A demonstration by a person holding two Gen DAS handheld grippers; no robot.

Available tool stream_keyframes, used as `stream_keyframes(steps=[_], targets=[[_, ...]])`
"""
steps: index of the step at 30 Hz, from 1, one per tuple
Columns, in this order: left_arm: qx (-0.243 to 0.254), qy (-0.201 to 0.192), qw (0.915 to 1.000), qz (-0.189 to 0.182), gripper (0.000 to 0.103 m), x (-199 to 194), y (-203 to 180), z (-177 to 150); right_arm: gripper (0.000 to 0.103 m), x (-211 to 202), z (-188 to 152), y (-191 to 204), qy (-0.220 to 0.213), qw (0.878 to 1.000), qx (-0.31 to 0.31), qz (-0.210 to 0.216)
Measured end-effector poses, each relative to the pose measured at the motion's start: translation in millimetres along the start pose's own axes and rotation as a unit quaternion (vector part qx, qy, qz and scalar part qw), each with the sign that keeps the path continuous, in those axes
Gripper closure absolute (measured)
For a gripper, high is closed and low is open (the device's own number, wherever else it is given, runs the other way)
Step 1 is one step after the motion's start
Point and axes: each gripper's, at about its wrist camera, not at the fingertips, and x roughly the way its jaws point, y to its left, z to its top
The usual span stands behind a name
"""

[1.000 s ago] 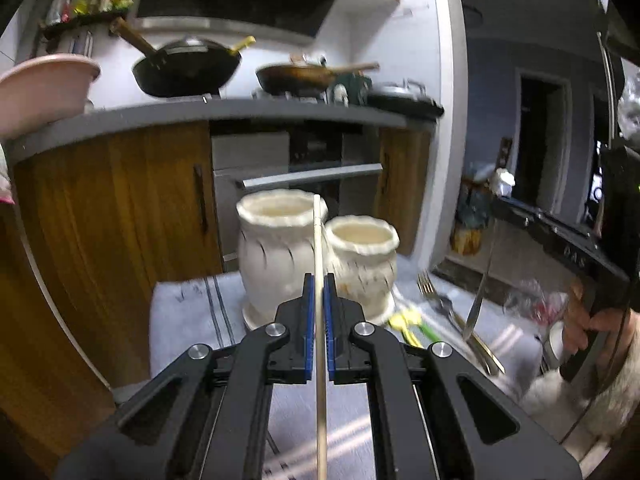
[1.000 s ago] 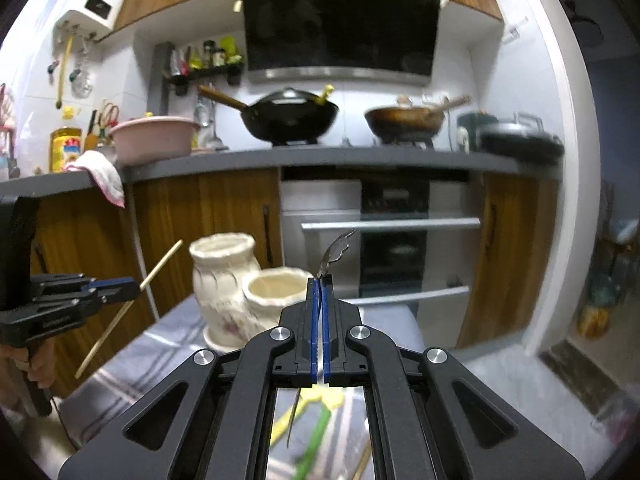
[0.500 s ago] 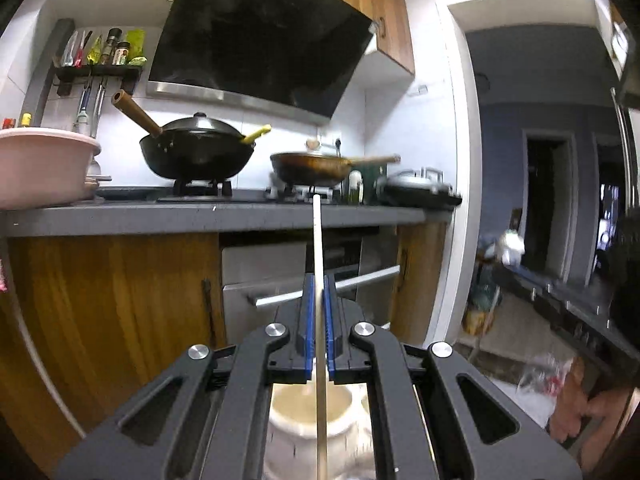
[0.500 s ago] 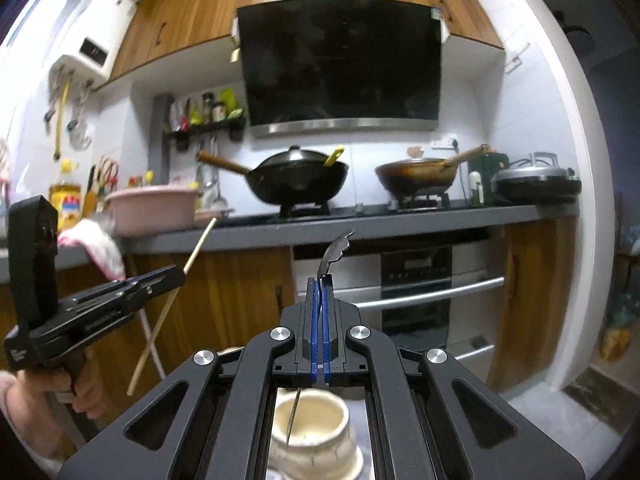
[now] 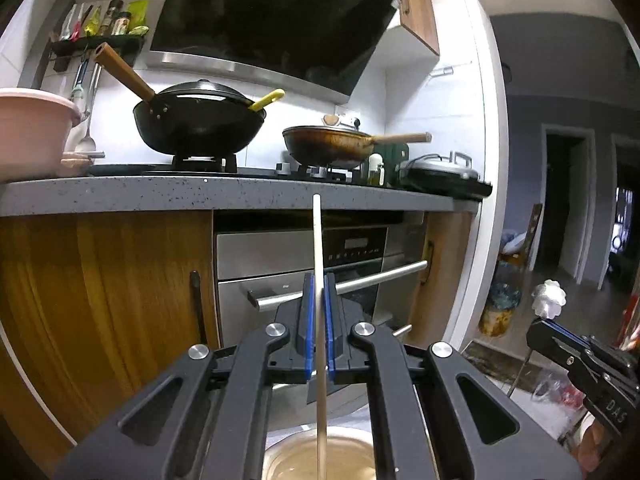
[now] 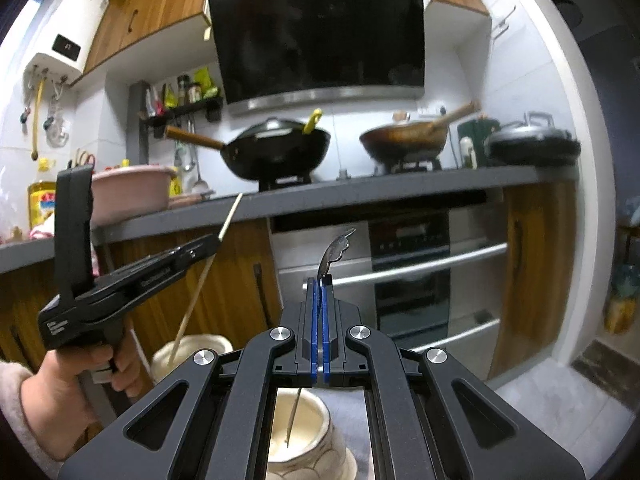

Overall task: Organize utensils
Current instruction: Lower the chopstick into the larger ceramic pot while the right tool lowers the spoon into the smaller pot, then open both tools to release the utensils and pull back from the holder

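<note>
Between the blue pads of the left gripper (image 5: 318,300), in the left wrist view, a wooden chopstick (image 5: 319,280) was pinched upright; its top end rose before the grey countertop (image 5: 160,196), and its lower part hung over the mouth of a cream ceramic jar (image 5: 316,456) directly below the jaws. From the right wrist view, the right gripper (image 6: 319,300) was pressed together on a metal utensil (image 6: 334,250), whose ornate handle stood above the pads while its thin shaft reached down into the shorter jar (image 6: 304,436). At the left of this view, a hand (image 6: 80,376) held the left gripper, and the chopstick slanted down toward the taller jar (image 6: 192,350).
</note>
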Motion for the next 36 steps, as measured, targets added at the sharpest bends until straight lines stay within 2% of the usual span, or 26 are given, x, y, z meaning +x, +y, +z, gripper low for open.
stream_keyframes(steps=[9,15,21,29,30,31,33,34,35,36], targets=[[0.024,0.041,0.9987,-0.016,0.099,-27,-2,-26,0.101,25,-23,5,0.065,0.998,-0.016,0.013],[0.021,0.077,0.9968,0.0,0.099,-41,3,-42,0.1,31,-30,7,0.083,0.996,-0.021,0.009],[0.031,0.097,0.9947,0.011,0.099,-40,3,-51,0.1,36,-35,6,0.095,0.995,-0.02,0.005],[0.033,0.104,0.9938,0.022,0.097,-39,3,-48,0.099,40,-39,5,0.106,0.994,-0.018,0.004],[0.033,0.103,0.9938,0.024,0.096,-40,3,-48,0.093,40,-39,4,0.107,0.994,-0.017,0.006],[0.032,0.101,0.994,0.027,0.091,-43,4,-47,0.083,39,-39,4,0.107,0.994,-0.015,0.008],[0.028,0.096,0.9946,0.028,0.077,-48,5,-45,0.073,37,-38,2,0.107,0.994,-0.011,0.013],[0.028,0.092,0.9949,0.031,0.068,-51,5,-44,0.071,35,-38,2,0.107,0.994,-0.01,0.014],[0.028,0.09,0.995,0.034,0.063,-54,5,-43,0.069,34,-38,1,0.107,0.994,-0.01,0.013],[0.03,0.086,0.9951,0.039,0.062,-59,4,-42,0.062,31,-38,-1,0.106,0.994,-0.007,0.013]])
